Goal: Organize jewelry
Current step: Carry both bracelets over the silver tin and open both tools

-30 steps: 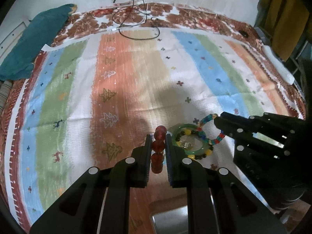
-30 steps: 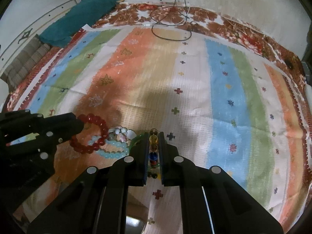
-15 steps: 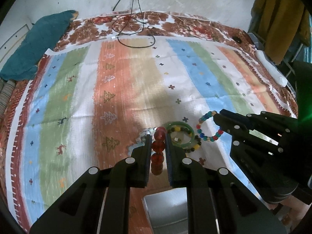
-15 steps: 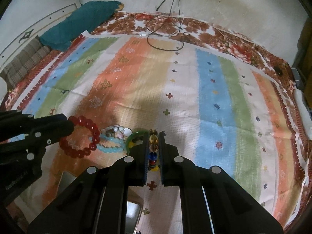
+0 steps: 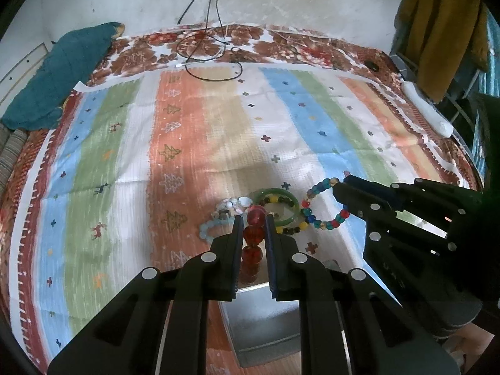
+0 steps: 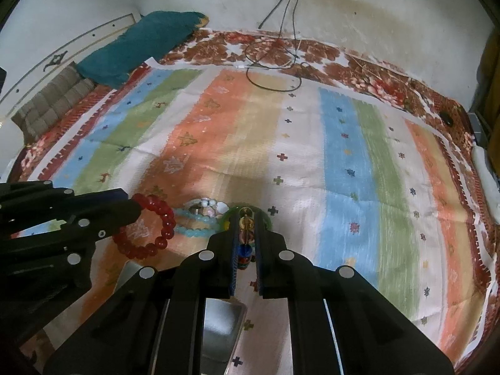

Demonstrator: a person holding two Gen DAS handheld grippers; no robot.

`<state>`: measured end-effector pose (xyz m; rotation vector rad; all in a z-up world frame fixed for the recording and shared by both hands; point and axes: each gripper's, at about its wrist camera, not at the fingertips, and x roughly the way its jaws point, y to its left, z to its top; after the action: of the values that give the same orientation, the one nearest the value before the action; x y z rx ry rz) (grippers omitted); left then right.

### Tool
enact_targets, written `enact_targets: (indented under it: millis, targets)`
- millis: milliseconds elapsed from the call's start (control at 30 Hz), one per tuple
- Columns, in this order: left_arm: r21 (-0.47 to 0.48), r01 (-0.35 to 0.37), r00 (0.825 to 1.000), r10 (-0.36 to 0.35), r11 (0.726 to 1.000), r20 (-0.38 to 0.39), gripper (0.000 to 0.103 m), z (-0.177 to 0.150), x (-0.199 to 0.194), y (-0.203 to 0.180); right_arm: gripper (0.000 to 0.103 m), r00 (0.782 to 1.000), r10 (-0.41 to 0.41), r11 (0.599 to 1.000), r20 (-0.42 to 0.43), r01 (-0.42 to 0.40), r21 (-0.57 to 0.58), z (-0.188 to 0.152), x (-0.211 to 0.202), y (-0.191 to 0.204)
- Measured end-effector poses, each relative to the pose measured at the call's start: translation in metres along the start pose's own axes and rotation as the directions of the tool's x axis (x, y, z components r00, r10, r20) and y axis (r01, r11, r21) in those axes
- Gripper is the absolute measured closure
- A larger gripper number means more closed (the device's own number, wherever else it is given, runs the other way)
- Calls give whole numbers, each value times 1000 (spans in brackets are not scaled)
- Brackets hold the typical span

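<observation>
1. The step in hand is judged to be the carrying of two bracelets at once, each lifted clear of the striped cloth (image 5: 193,143), towards the metal tray (image 5: 262,325) glimpsed below the grippers.

2. The left gripper (image 5: 253,223) is seen clenched on a red bead bracelet (image 6: 147,229); its large, glossy, translucent round beads are pinched between the jaws, and the rest of the loop hangs free beside them.

3. The right gripper (image 6: 247,222) is seen clamped on a multicoloured bead bracelet (image 5: 323,204); smaller beads in teal, red, yellow and blue form a thin, open ring that dangles from the jaw tips.

4. Left on the cloth, between and just beyond the two grippers, are a smooth green bangle (image 5: 276,201) with a dark-and-yellow bead strand (image 5: 292,229) lying across it, a pale blue bead bracelet (image 6: 195,226), and a small cluster of white shell-like pieces (image 6: 207,204). These lie touching or overlapping one another.

5. The tray is judged to be brushed metal, flat-bottomed, with a low rim; only part of it is visible under the fingers.

6. The next move is judged to call for each loop being lowered over the tray before the jaws are opened, so that the loose, flexible strands settle inside the rim and are not tangled together.

7. The cloth is a thin, woven sheet with creases, spread over a floral bedcover (image 5: 306,50).
</observation>
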<state>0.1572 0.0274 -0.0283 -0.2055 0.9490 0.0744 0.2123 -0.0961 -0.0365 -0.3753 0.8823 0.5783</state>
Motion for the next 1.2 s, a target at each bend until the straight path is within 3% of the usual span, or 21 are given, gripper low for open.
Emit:
enact_targets:
  millis: [767,1033,1067,1133,1200]
  targets:
    - [7,46,998,-47,999,52,90,-50,-45,-14,93,996,86,996,38,-86,9,-42,-47,8]
    - [1,49,999,-49,999,22,90,-59,-43,-15,93,993,114,993,9,-114,19,-54,-48,12]
    - [-10,48,999,-48,999,16,89,-59,-42,-13,92,994,113,993,5,-113,19,-55,-48,12]
    - [-32,47,999,-47,998,20,73,-58,-43,-8,91,996,88,996,-5,-88,28,-55,-45,10]
    - [-43,31,999,-30,999,26,72,-57,-43,-5,87,998,60,998,-12,-60,33,-54,-42,7]
